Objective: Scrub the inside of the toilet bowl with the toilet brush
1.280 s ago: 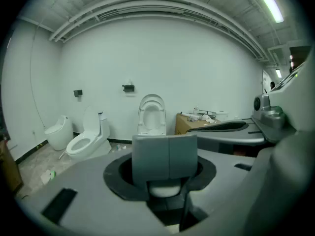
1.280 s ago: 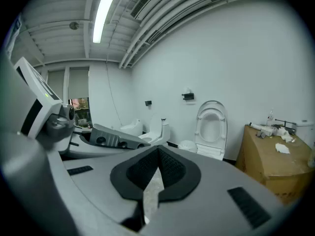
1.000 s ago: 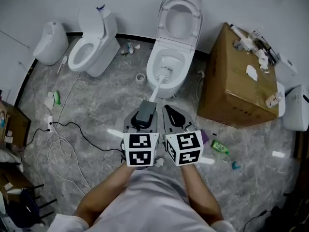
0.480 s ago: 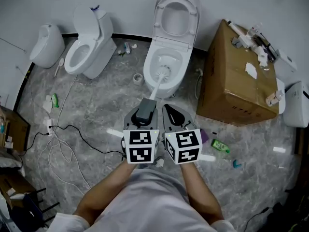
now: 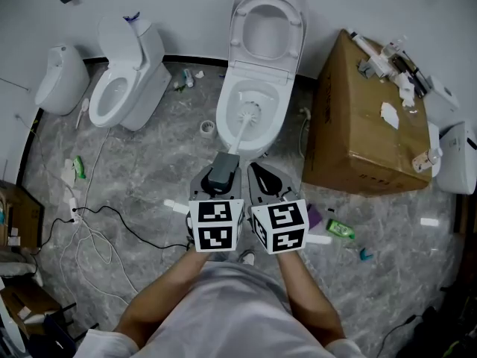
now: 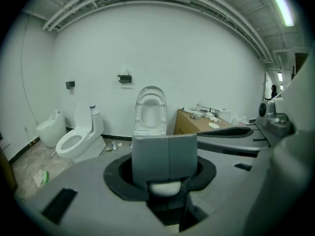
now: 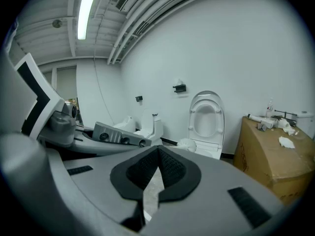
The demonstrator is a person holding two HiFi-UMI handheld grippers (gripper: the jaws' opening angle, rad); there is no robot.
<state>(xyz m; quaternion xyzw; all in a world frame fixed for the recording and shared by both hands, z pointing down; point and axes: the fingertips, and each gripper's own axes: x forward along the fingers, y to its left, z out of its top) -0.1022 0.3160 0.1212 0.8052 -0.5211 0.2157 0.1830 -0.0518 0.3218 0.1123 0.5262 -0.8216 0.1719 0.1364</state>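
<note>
Brush head of toilet brush (image 5: 249, 112) sits inside toilet bowl (image 5: 279, 103); white shaft slants back to left gripper (image 5: 223, 171), which is clamped on grey handle end. Right gripper (image 5: 266, 182) just beside, pads together, holds nothing. Likely light, stiff shaft, springy bristles; grip at handle end suits scrubbing.

The white toilet brush (image 5: 240, 133) sits tilted, its bristly head down inside the toilet bowl (image 5: 282, 114), roughly mid-bowl. Its grey grip end is clamped in the left gripper (image 5: 223, 176). The bowl's white and oval, with its lid (image 5: 267, 28) flipped up against the wall.
</note>
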